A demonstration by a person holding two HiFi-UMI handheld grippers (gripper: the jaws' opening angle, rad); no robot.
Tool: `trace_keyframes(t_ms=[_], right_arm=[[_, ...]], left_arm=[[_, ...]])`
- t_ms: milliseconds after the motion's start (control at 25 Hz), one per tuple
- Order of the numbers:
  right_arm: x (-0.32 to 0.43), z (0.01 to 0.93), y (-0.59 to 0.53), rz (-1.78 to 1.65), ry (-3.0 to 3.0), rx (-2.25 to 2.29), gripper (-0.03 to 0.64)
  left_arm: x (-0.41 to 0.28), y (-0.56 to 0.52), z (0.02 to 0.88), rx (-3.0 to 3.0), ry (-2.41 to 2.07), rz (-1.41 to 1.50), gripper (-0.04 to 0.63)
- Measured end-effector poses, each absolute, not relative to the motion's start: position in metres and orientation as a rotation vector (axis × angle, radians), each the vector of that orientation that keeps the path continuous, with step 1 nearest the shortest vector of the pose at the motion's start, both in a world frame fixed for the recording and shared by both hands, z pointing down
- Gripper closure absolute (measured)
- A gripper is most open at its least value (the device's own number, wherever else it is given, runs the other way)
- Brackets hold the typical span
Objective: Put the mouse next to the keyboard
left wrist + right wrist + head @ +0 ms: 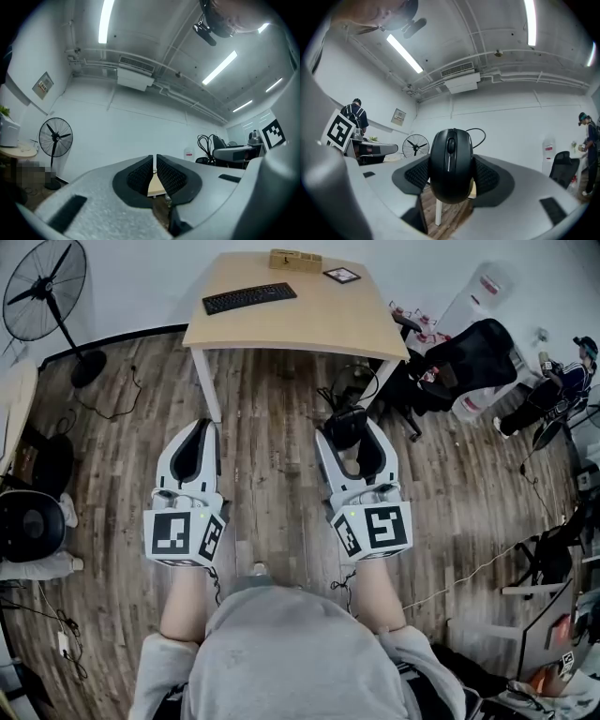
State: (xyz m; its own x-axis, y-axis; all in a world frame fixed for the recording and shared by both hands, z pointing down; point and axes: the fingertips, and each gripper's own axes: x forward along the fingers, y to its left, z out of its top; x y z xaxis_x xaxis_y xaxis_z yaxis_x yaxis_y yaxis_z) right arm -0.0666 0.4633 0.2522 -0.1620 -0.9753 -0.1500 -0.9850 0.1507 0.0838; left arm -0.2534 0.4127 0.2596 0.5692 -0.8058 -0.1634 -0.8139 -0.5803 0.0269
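A black corded mouse is clamped between the pads of my right gripper, upright with its wheel facing the camera. In the head view the mouse shows as a dark lump at the tip of the right gripper, held over the wooden floor. My left gripper is beside it, shut with nothing between its pads. The black keyboard lies on the far wooden table, well ahead of both grippers.
On the table also sit a wooden box and a small dark square. A standing fan is at the far left. A black office chair and seated people are at the right. Cables trail on the floor.
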Motion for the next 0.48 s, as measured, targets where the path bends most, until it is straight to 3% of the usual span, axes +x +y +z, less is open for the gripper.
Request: trace_keyframes(t_ms=[480], right_arm=[[-0.086, 0.253, 0.438, 0.25, 2.27, -2.012, 0.36]], left_arm=[[-0.279, 0.377, 0.266, -2.746, 1.38, 0.258, 0.568]])
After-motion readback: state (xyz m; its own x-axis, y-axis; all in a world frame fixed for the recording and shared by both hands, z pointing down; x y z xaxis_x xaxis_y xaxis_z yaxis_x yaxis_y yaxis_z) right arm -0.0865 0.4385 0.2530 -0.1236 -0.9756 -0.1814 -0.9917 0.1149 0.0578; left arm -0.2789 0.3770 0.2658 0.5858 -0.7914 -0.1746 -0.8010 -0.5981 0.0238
